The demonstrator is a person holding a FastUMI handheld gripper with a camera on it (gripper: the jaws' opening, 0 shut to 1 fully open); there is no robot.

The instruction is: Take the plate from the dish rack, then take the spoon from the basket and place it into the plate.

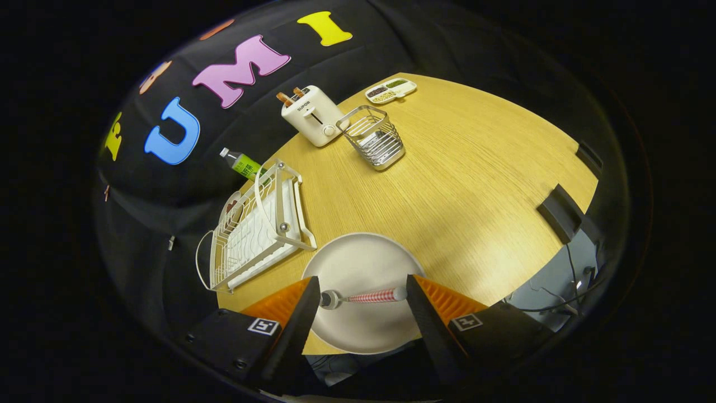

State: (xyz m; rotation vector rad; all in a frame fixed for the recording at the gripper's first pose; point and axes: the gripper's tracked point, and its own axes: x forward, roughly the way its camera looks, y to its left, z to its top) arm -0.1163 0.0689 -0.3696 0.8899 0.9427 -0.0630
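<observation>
Round cream plate [363, 291]: near rim cut off behind gripper [363, 296] fingers, which stand wide apart. Red-checked-handle spoon [366, 296] on plate: bowel end partly hidden by left finger. Beyond plate, wire basket [373, 137] contents too small to tell; green-label bottle [241, 164] half hidden behind white dish rack [254, 235].

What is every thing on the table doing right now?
plate: flat on the table, out of the rack.
spoon: lying across the plate, between the fingers.
gripper: open, over the plate.
dish rack: beside the plate.
basket: upright.
toaster: bread sticking up.
bottle: lying behind the rack.
</observation>
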